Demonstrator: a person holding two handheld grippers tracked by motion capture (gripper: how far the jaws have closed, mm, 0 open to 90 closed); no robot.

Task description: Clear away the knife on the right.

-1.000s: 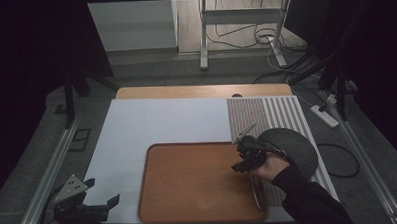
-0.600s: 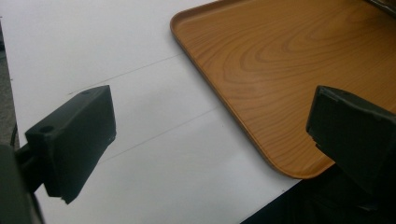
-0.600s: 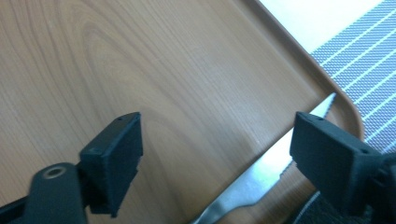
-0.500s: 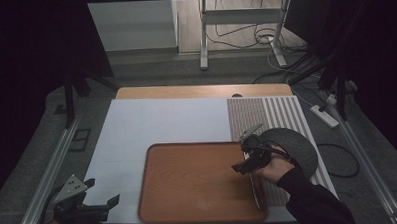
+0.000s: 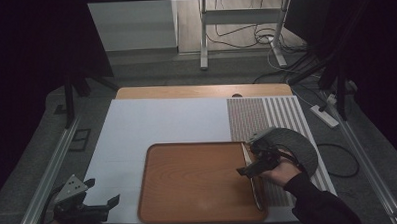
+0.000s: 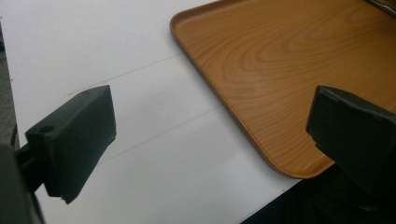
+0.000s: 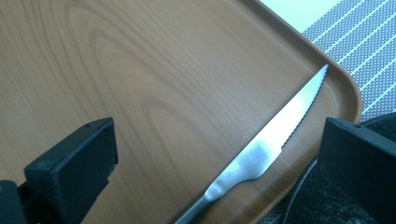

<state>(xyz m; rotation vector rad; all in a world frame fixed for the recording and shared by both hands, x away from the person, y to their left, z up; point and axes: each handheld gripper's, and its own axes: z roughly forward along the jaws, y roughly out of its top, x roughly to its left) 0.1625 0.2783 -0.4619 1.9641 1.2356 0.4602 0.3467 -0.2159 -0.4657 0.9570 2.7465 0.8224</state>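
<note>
The right gripper (image 5: 249, 168) hangs over the right edge of the tray (image 5: 189, 192), its jaws spread wide and clamped on nothing; they have just been opening. In the right gripper view the knife (image 7: 261, 154) lies between the two jaws, free of both, flat on the tray floor. It runs along the tray's right rim, its serrated blade pointing toward the far right corner and its handle toward the near edge. In the high view the knife (image 5: 253, 182) shows as a thin bright line just inside that rim.

Just right of the gripper, a dark grey curved thing (image 5: 297, 143) lies on the striped mat (image 5: 266, 114), which covers the right side of the table. The person's right hand (image 5: 281, 171) holds the gripper from the near right.

The tray sits at the near edge of the white surface (image 5: 162, 123), toward its right half.

The left gripper (image 5: 102, 193) rests near the near left corner of the table, its jaws also apart and holding nothing. In the left gripper view, white surface and the tray's near left corner (image 6: 280, 158) lie between the jaws.
</note>
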